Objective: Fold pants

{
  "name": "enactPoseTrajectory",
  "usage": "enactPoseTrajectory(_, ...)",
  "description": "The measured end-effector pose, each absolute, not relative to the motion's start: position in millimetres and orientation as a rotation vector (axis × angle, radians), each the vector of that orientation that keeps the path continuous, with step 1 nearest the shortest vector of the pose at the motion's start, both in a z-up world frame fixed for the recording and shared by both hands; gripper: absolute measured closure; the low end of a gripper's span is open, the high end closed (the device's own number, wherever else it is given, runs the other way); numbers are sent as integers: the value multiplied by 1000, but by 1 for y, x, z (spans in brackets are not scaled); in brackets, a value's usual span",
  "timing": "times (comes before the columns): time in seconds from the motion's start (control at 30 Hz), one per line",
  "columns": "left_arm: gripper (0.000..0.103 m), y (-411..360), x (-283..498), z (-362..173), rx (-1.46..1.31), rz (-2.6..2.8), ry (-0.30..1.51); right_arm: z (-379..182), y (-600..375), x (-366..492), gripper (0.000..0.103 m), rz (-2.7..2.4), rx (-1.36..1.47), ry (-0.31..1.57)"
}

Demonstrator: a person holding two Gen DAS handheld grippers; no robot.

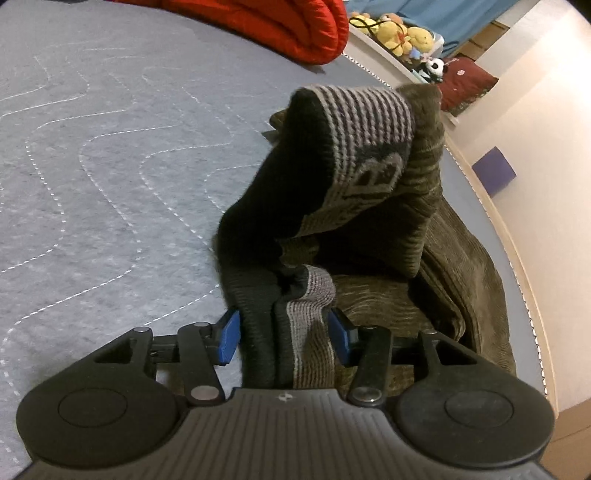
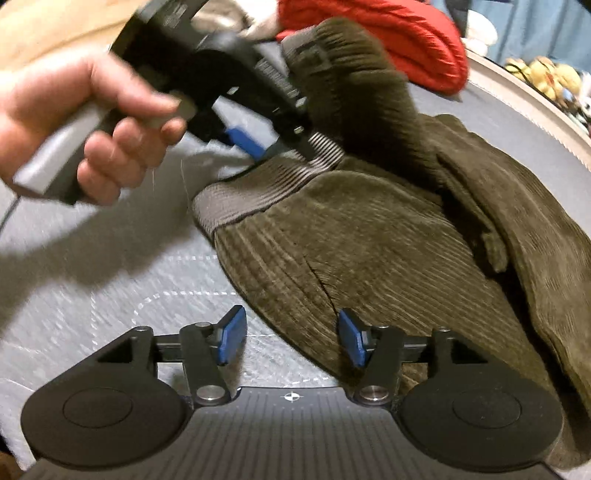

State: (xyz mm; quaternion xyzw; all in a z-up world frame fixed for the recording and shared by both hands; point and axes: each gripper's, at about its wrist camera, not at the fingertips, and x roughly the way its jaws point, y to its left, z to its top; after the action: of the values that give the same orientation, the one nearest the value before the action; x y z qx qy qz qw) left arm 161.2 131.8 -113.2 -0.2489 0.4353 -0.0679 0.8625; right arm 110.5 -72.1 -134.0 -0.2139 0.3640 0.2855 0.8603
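The pants are dark olive corduroy with a grey-and-black striped knit waistband. They lie bunched on the grey quilted bed. My left gripper has the waistband between its blue pads and lifts it, so the band stands up in a fold. In the right wrist view the left gripper is held by a hand at the upper left, gripping the waistband. My right gripper is open, low over the near edge of the pants, with nothing between its pads.
A red puffy quilt lies at the far side of the bed. Stuffed toys sit on a ledge beyond the bed edge. A white wall and a purple box are to the right. The bed edge runs close to the pants.
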Motion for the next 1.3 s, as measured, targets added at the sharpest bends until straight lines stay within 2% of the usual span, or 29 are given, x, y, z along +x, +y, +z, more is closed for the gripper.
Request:
enactPoseTrajectory(0.13, 51, 121, 160, -115, -475, -125, 894, -133, -65, 112, 47, 597, -478, 733)
enactPoseTrajectory(0.17, 67, 117, 161, -114, -456, -108, 898, -133, -65, 112, 57, 596, -480, 727)
enactPoseTrajectory(0.2, 78, 118, 160, -113, -449, -98, 900, -132, -64, 112, 74, 607, -483, 723)
enactPoseTrajectory(0.27, 88, 125, 155, -107, -487, -104, 889, -130, -67, 109, 81, 617, -481, 716)
enactPoseTrajectory(0.33, 92, 128, 145, -90, -470, -120, 857, -126, -66, 104, 89, 620, -504, 689)
enactPoseTrajectory(0.47, 103, 132, 114, -43, -373, -127, 766, -114, -65, 92, 92, 630, -508, 635)
enactPoseTrajectory(0.6, 103, 164, 69, -3, -293, -43, 702, -91, -60, 74, 93, 653, -502, 557)
enactPoseTrajectory(0.73, 103, 201, 27, -1, -393, -116, 721, -80, -46, 59, 93, 672, -521, 516)
enactPoseTrajectory(0.77, 101, 206, 20, -7, -423, -128, 743, -83, -42, 57, 93, 663, -537, 523)
enactPoseTrajectory(0.83, 92, 214, 14, -17, -450, -147, 784, -90, -39, 54, 93, 652, -556, 553)
enactPoseTrajectory(0.87, 83, 215, 16, -23, -451, -156, 806, -93, -39, 56, 94, 655, -567, 562)
enactPoseTrajectory(0.9, 72, 214, 19, -27, -451, -166, 822, -96, -40, 52, 103, 678, -575, 570)
enactPoseTrajectory(0.97, 60, 210, 28, -36, -448, -189, 842, -94, -37, 38, 103, 785, -555, 584)
enactPoseTrajectory(1.1, 48, 198, 63, -61, -513, -212, 860, -103, -35, 10, 103, 801, -687, 528)
enactPoseTrajectory(1.2, 48, 188, 94, -83, -593, -211, 889, -107, -47, 17, 102, 737, -683, 528)
enactPoseTrajectory(1.23, 48, 187, 103, -90, -615, -207, 896, -108, -49, 19, 99, 708, -680, 527)
enactPoseTrajectory(1.3, 48, 180, 120, -103, -671, -200, 911, -109, -58, 33, 77, 653, -669, 534)
